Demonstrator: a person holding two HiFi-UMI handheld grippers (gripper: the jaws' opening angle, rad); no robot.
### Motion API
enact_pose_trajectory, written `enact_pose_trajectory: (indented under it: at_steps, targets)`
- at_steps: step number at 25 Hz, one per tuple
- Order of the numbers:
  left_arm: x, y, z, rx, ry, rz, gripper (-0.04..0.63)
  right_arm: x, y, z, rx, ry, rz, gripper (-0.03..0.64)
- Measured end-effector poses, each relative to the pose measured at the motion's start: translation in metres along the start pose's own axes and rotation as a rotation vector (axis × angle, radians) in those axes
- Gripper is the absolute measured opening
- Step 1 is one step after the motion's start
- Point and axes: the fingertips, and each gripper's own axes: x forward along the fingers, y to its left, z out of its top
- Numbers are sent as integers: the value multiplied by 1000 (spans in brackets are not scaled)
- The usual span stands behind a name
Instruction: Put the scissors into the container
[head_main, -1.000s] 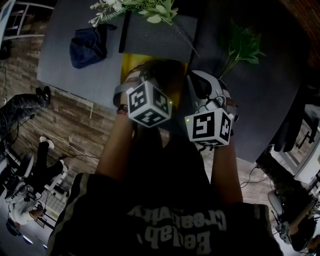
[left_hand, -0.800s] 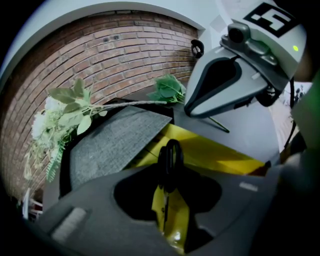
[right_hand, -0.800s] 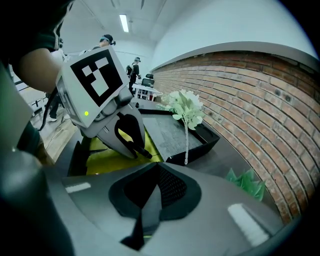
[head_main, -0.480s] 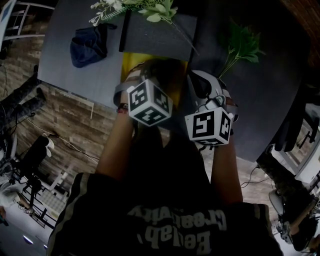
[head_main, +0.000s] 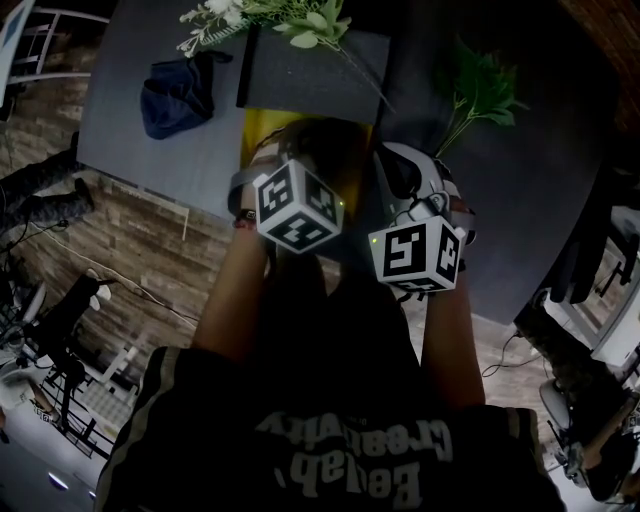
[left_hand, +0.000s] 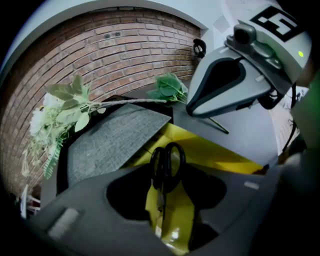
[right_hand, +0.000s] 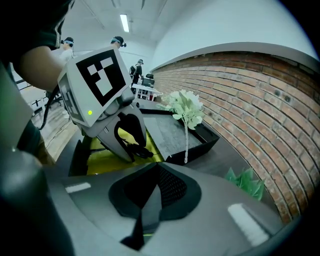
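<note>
Black-handled scissors (left_hand: 167, 161) lie in the gap of my left gripper (left_hand: 167, 186), blades running back toward the camera, over the floor of the yellow container (left_hand: 215, 150). The left jaws have just been opening, and yellow floor shows on both sides of the blades, so the pads stand clear of them. In the head view the left gripper (head_main: 298, 185) and right gripper (head_main: 412, 200) hover side by side above the container (head_main: 262, 125). My right gripper (right_hand: 155, 172) is shut with nothing in it, just right of the left gripper (right_hand: 112, 112).
A grey mat in a dark tray (left_hand: 110, 137) lies behind the container, with pale artificial flowers (left_hand: 55, 110) across it. A green leafy sprig (head_main: 485, 95) sits to the right and a dark blue cloth (head_main: 175, 95) at the far left. The table edge (head_main: 150, 190) borders brick flooring.
Both grippers keep their places in the head view. Only the people and gear at the left edge of that view have shifted.
</note>
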Motion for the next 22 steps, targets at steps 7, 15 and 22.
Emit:
enact_pose_trajectory:
  at_steps: [7, 15, 22]
  targets:
    - [1, -1, -1, -8, 8, -6, 212, 1, 0, 0, -2, -1, 3, 6]
    - [2, -4, -1, -8, 16, -23, 235, 3, 1, -3, -6, 10, 11, 6]
    - [2, -7, -1, -2, 19, -43, 255, 4, 2, -3, -10, 20, 16, 6]
